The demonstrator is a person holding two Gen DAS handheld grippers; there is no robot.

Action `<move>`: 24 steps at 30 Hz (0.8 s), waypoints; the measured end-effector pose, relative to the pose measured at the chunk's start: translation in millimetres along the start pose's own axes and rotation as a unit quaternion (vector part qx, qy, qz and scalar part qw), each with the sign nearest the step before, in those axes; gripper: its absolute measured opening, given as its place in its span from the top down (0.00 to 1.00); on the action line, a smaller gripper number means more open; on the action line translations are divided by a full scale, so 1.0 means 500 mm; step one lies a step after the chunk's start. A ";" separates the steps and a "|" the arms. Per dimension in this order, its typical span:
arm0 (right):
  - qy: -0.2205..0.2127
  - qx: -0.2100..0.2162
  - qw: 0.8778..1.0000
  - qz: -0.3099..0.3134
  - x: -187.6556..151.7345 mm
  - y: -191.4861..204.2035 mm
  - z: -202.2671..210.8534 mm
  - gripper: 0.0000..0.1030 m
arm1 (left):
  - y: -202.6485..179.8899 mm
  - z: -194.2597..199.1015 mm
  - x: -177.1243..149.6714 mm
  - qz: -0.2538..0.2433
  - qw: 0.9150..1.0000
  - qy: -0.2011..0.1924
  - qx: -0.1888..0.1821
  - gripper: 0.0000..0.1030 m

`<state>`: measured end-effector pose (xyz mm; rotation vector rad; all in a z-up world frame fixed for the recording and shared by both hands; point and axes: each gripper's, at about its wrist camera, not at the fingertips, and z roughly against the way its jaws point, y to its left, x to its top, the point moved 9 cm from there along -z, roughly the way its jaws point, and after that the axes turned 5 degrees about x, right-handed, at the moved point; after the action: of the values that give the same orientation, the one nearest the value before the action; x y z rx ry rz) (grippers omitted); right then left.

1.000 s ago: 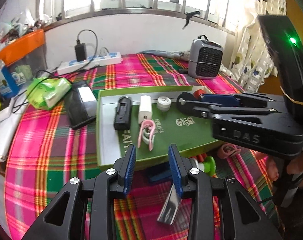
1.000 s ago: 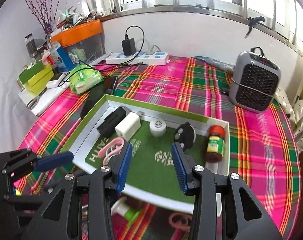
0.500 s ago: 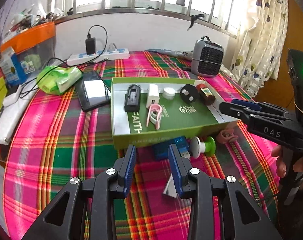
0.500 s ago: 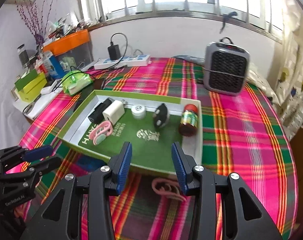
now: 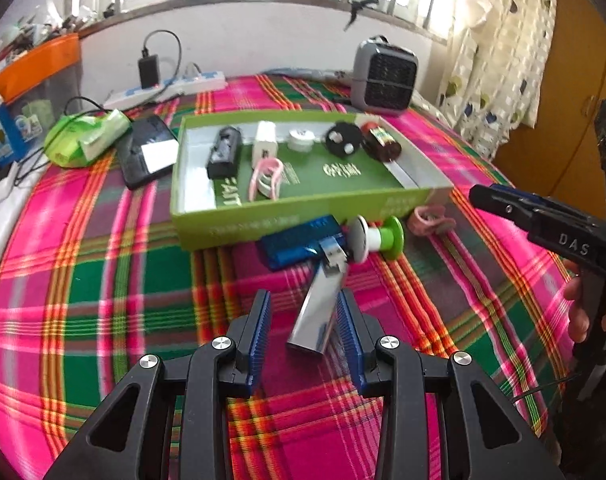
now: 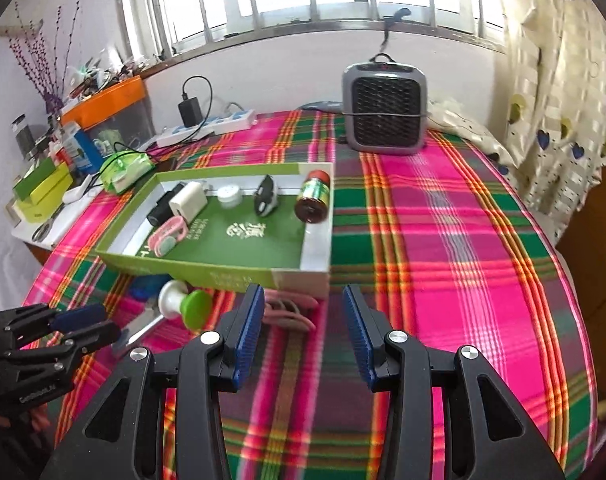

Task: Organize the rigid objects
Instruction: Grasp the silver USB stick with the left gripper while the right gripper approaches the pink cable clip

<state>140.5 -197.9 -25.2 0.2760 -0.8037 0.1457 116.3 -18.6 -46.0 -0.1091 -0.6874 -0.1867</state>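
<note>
While left tongs (image 5: 303, 320) frame a silver bar (image 5: 317, 316), right tongs (image 6: 301, 324) straddle bare cloth (image 6: 443, 248).

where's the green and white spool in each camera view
Left wrist: the spool lies centre right, on the cloth before the green box's near wall, beside the blue device.
Right wrist: the spool is lower left, just left of the right gripper's left finger.
Shared landmark: the grey heater behind the box.
</note>
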 end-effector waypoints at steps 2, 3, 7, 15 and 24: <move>0.001 -0.002 1.000 -0.007 -0.009 -0.008 0.002 0.59 | -0.005 -0.002 -0.004 -0.002 1.000 0.000 0.000 0.68; 0.004 -0.004 1.000 -0.012 -0.014 -0.014 0.000 0.59 | -0.006 -0.003 -0.005 -0.002 1.000 0.001 -0.001 0.68; 0.012 0.001 1.000 -0.020 -0.028 -0.020 -0.006 0.59 | -0.014 -0.008 -0.006 -0.015 1.000 0.001 0.011 0.68; 0.021 0.019 1.000 -0.005 -0.026 -0.002 -0.036 0.59 | -0.033 -0.030 -0.006 -0.031 0.999 0.012 0.003 0.68; 0.057 0.042 0.997 0.012 -0.038 0.006 -0.073 0.59 | -0.045 -0.040 -0.008 -0.034 0.999 0.015 -0.018 0.68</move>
<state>151.9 -184.4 -62.4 0.3338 -0.6888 0.2166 120.7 -43.3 -62.9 -0.1179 -0.6581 -0.2652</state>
